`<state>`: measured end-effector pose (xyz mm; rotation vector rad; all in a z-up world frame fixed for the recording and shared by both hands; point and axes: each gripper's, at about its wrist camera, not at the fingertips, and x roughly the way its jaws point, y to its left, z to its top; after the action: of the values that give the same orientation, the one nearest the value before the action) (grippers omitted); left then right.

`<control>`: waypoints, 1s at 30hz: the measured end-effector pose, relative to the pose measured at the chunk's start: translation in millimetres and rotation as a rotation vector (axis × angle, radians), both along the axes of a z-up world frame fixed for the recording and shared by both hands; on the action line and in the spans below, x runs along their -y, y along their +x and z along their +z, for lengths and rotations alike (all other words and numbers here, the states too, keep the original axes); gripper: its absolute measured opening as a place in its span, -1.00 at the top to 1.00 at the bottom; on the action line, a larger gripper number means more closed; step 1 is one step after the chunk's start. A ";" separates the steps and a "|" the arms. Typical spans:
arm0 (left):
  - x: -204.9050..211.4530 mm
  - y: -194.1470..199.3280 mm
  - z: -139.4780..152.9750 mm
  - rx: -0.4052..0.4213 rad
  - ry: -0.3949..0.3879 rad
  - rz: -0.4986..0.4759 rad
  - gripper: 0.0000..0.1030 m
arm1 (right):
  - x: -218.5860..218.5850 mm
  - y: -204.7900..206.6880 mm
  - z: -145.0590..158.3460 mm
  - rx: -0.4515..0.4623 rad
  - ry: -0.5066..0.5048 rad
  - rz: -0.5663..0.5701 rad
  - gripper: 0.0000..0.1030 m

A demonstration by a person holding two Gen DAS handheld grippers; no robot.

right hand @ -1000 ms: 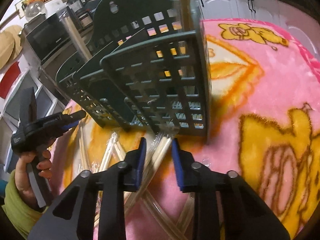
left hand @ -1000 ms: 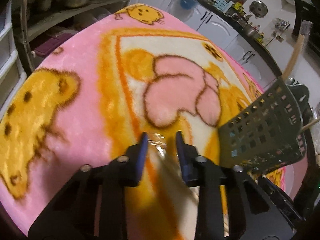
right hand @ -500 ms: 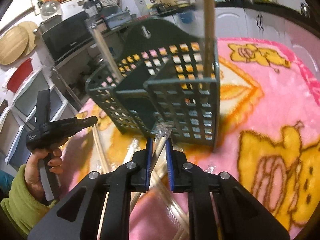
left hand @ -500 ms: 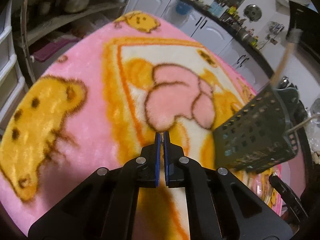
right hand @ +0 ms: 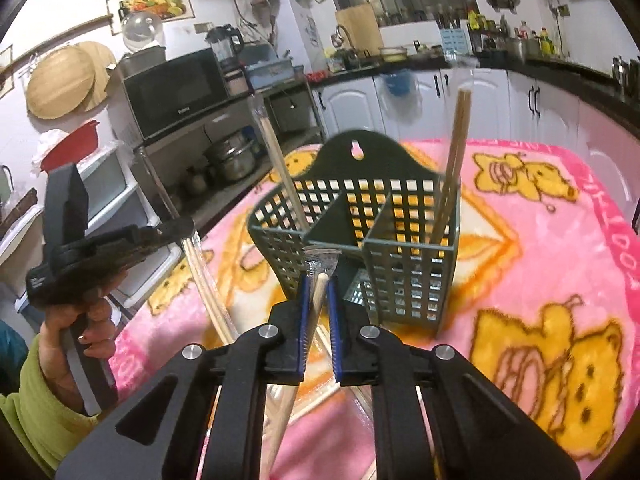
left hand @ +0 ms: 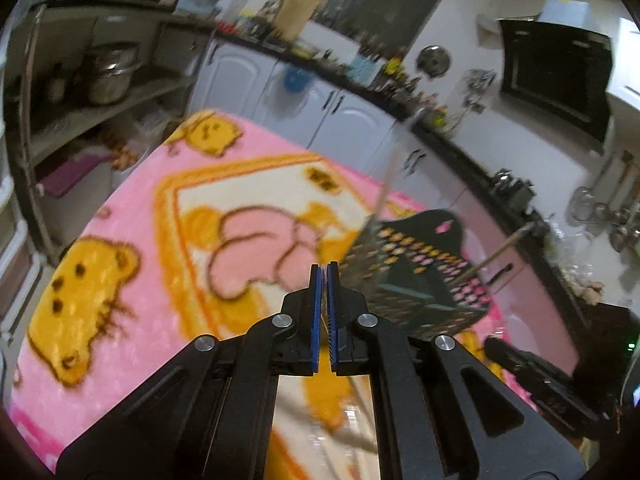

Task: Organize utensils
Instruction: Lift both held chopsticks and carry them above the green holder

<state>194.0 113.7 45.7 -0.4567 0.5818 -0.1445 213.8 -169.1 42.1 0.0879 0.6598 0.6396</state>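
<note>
Right wrist view shows the right gripper [right hand: 317,280] clamped on a wrapped chopstick pair [right hand: 312,308], jaws drawn in almost to the width of the sticks, where a second ago they stood wide apart over the pile on the pink blanket [right hand: 540,264]. The pair has come up off the cloth since then, and its crimped wrapper tip now sits level with the near rim of the green utensil basket [right hand: 360,236], just before the middle compartment. One wrapped pair [right hand: 280,168] already leans in the left compartment and a bare wooden pair [right hand: 452,168] stands in the right one.

In the same view the left gripper [right hand: 176,228] is raised beside the basket with another wrapped pair [right hand: 204,280] slanting down from its tip; from its own camera the pads [left hand: 316,312] are pressed nearly together, though what lies between them cannot be made out there, whereas a second ago they were parted. That view is blurred and now looks down on the basket [left hand: 416,276] from above.

Both hands seem to have finished their pickup together, so the sorting has likely moved from grasping to delivery; the next need is probably to tip the right-hand pair upright over an open cell. More wrapped sticks [right hand: 320,400] remain on the blanket below
</note>
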 end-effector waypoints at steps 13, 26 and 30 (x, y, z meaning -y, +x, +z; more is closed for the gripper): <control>47.6 -19.6 54.6 0.128 0.054 -0.112 0.98 | 16.3 -20.3 35.8 0.116 0.032 -0.014 0.88; 79.7 -23.9 89.5 0.194 0.083 -0.190 0.99 | 29.3 -30.6 72.1 0.221 0.043 -0.049 0.88; 89.6 -22.1 102.4 0.216 0.090 -0.210 0.99 | 34.1 -30.3 85.8 0.253 0.047 -0.058 0.88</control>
<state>171.9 24.2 148.1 -0.2867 0.4214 -0.3623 183.5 -203.3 127.9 0.0682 0.3970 0.5988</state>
